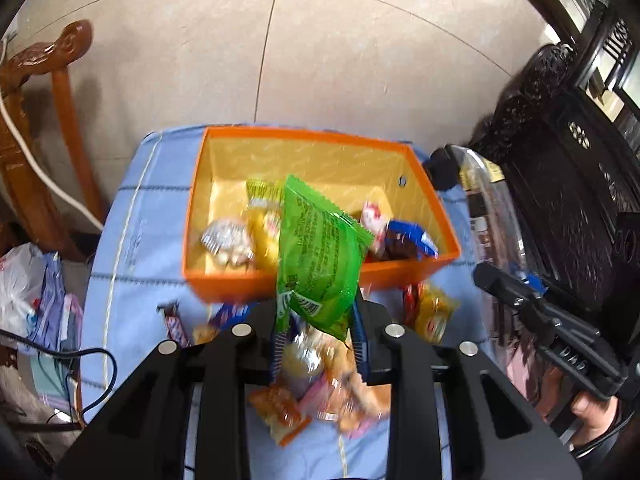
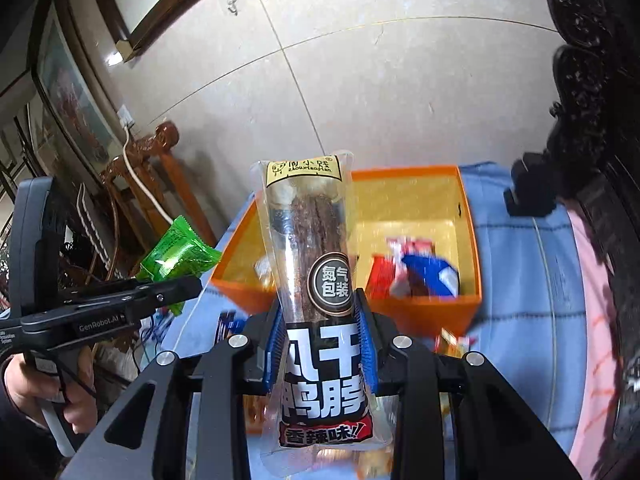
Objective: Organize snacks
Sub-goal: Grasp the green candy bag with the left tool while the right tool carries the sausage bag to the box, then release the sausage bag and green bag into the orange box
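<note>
With both packets clear of the table, the left gripper [image 1: 316,332] pinches a crinkly green packet [image 1: 320,248] by its corner, so it dangles over the orange box [image 1: 320,140]. The right gripper [image 2: 320,344] clamps a long, clear, glossy dried-meat pouch [image 2: 308,240] mid-body, aimed boxward.

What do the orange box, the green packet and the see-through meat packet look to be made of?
Orange box: probably stiff card, matt, with thin straight walls and sharp folded corners; plastic is possible.
Green packet, held by the left gripper: thin glossy plastic film, crinkled, with zigzag sealed edges.
Meat packet, held by the right gripper: clear shiny plastic, puffed up, its dark contents showing through.
</note>
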